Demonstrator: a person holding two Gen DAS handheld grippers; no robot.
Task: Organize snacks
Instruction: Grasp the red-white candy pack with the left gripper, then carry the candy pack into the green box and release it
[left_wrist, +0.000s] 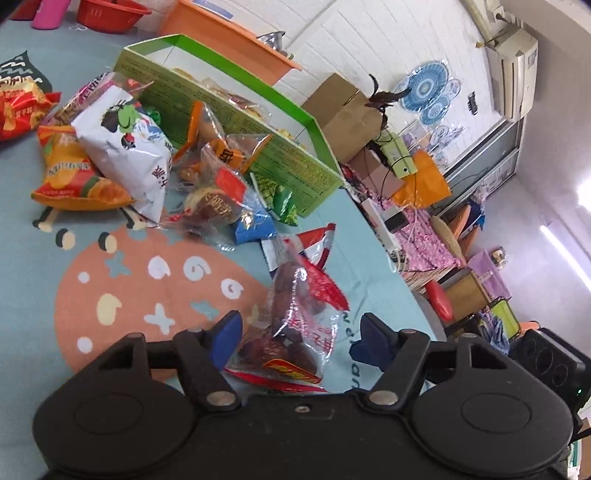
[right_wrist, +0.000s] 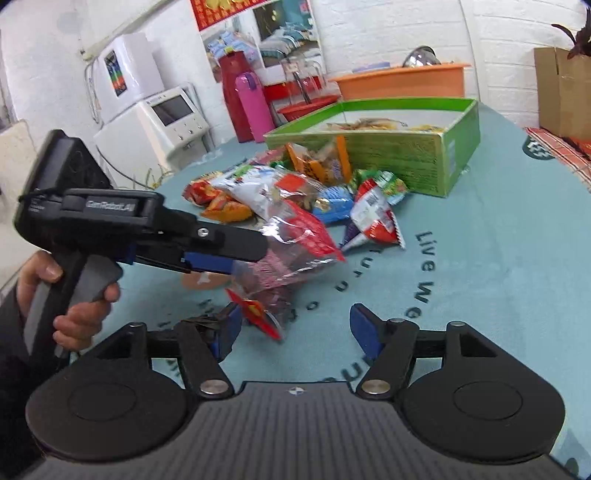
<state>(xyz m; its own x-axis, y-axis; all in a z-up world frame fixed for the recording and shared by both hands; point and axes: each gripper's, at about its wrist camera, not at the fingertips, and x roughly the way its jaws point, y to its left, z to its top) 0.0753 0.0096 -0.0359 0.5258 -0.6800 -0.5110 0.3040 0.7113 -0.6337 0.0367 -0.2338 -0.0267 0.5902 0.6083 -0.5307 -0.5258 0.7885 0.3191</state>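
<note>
A clear bag of dark red dates with red print (left_wrist: 295, 332) lies between the wide-apart fingers of my left gripper (left_wrist: 299, 336), low over the table. The right wrist view shows that gripper (right_wrist: 243, 258) from the side, over the same bag (right_wrist: 291, 251). My right gripper (right_wrist: 291, 328) is open and empty, just above the table, its left fingertip close to the bag's red corner. A green cardboard box (left_wrist: 236, 122) (right_wrist: 388, 155) holds several snacks. A pile of snack packets (left_wrist: 147, 162) (right_wrist: 280, 195) lies in front of it.
A teal patterned tablecloth (left_wrist: 155, 280) (right_wrist: 480, 258) covers the round table. An orange tub (right_wrist: 402, 79), red basket (left_wrist: 110, 14), pink bottle (right_wrist: 253, 103) and brown carton (right_wrist: 561, 92) stand behind the box. The table edge (left_wrist: 406, 280) drops off at right.
</note>
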